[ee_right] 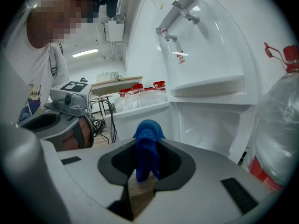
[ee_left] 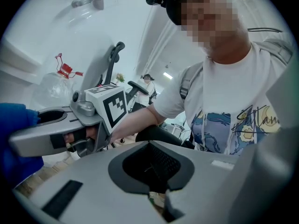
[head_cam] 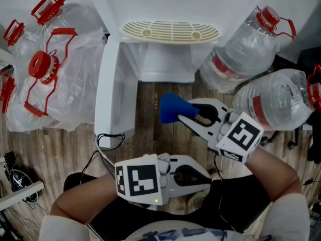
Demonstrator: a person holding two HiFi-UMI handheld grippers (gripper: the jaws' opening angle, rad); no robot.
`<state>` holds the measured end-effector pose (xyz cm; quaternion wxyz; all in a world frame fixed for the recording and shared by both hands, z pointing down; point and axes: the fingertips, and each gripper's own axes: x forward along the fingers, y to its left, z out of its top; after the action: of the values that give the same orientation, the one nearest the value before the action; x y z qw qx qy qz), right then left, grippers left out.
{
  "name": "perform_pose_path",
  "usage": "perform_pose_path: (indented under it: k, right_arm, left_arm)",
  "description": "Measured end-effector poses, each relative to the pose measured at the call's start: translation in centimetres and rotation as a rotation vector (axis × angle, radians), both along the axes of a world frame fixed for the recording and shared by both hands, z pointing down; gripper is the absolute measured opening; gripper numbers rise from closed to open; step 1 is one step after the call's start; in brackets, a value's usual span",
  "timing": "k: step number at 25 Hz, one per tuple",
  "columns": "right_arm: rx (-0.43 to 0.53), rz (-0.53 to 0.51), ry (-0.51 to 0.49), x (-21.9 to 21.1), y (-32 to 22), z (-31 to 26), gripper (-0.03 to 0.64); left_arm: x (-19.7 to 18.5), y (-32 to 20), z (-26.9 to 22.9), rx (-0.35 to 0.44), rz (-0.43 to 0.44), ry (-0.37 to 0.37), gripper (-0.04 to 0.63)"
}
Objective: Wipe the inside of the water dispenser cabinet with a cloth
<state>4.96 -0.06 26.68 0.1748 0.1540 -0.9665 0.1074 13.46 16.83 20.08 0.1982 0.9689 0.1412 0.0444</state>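
The white water dispenser's lower cabinet (head_cam: 165,64) stands open, its door (head_cam: 114,92) swung out to the left. My right gripper (head_cam: 183,115) is shut on a bunched blue cloth (head_cam: 172,108) and hangs just in front of the cabinet opening, outside it. In the right gripper view the cloth (ee_right: 147,148) sticks up between the jaws of the right gripper (ee_right: 142,176), with the bare white cabinet interior (ee_right: 210,125) beyond. My left gripper (head_cam: 203,177) is low, near the person's body, pointing right. The left gripper (ee_left: 159,197) is shut on nothing.
Large clear water bottles with red caps lie on both sides: several in plastic wrap at left (head_cam: 45,69), two at right (head_cam: 246,49) (head_cam: 276,102). A beige drip tray (head_cam: 169,31) sits above the cabinet. A black cable (head_cam: 108,142) loops on the wooden floor by the door.
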Motion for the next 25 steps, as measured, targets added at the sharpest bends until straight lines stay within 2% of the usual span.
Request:
perform_pose_path:
  k: [4,7,12,16,22,25]
  right_arm:
    - [0.005,-0.007,-0.002,-0.26,0.07,-0.04,0.086]
    - [0.007,-0.007,0.0,-0.26,0.12,0.05,0.086]
    - [0.012,-0.003,0.004,-0.05,-0.06,-0.06,0.086]
    - [0.008,-0.011,-0.002,-0.29,0.03,-0.05,0.086]
    - [0.011,-0.019,-0.001,-0.42,0.15,-0.11,0.086]
    - [-0.003,-0.007,0.006,-0.31,0.14,-0.16,0.086]
  left_arm:
    - [-0.1,0.01,0.09,-0.008,0.0,-0.008,0.003]
    - [0.09,-0.25,-0.31,0.013,-0.011,0.032,0.003]
    - [0.17,-0.34,-0.54,0.008,-0.017,0.041,0.003]
    - [-0.16,-0.1,-0.08,-0.016,-0.006,-0.002,0.003]
    - [0.14,-0.33,-0.44,-0.009,-0.018,0.033,0.003]
    - [0.07,-0.25,-0.27,-0.014,-0.009,0.013,0.003]
